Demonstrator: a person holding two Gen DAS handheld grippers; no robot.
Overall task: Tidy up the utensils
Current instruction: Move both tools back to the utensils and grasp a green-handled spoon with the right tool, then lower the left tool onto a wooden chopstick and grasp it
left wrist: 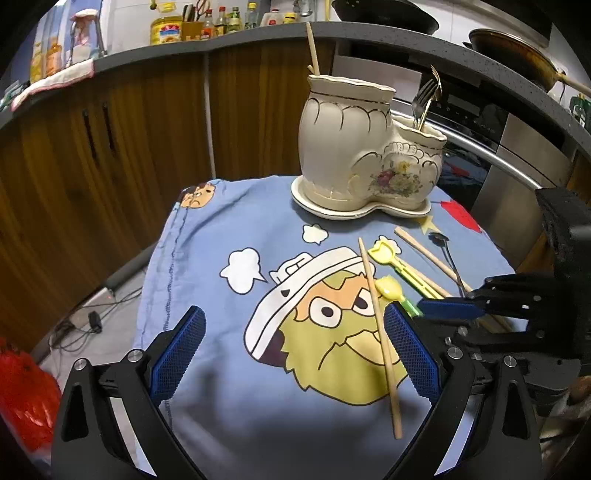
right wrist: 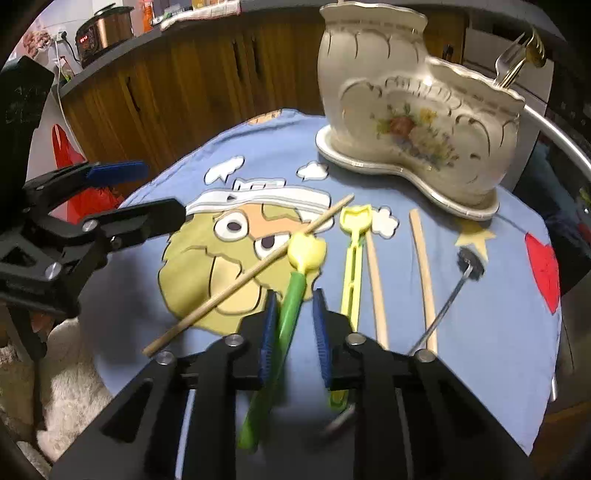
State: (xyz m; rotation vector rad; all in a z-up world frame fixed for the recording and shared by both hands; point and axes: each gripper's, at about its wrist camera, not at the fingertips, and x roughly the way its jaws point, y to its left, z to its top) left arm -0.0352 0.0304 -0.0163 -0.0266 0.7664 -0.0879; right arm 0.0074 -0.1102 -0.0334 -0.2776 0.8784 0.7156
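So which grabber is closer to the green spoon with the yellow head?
Right. The right gripper has its fingers on either side of the green spoon's handle. The left gripper sits open beside it, over the cartoon cloth.

The lower handle of the green-handled utensil point(right wrist: 291, 295) is blurred and passes behind the right gripper point(right wrist: 295, 325); whether the pads touch it cannot be told. The yellow utensil point(right wrist: 352, 266) has its tail hidden behind the same gripper. The metal utensil point(right wrist: 448, 295) shows a dark head too blurred to identify. Inside the ceramic holder point(left wrist: 369, 147), the lower parts of the fork point(left wrist: 423, 99) and the upright chopstick point(left wrist: 314, 48) are concealed. The shelf bottles point(left wrist: 221, 22) carry illegible labels.
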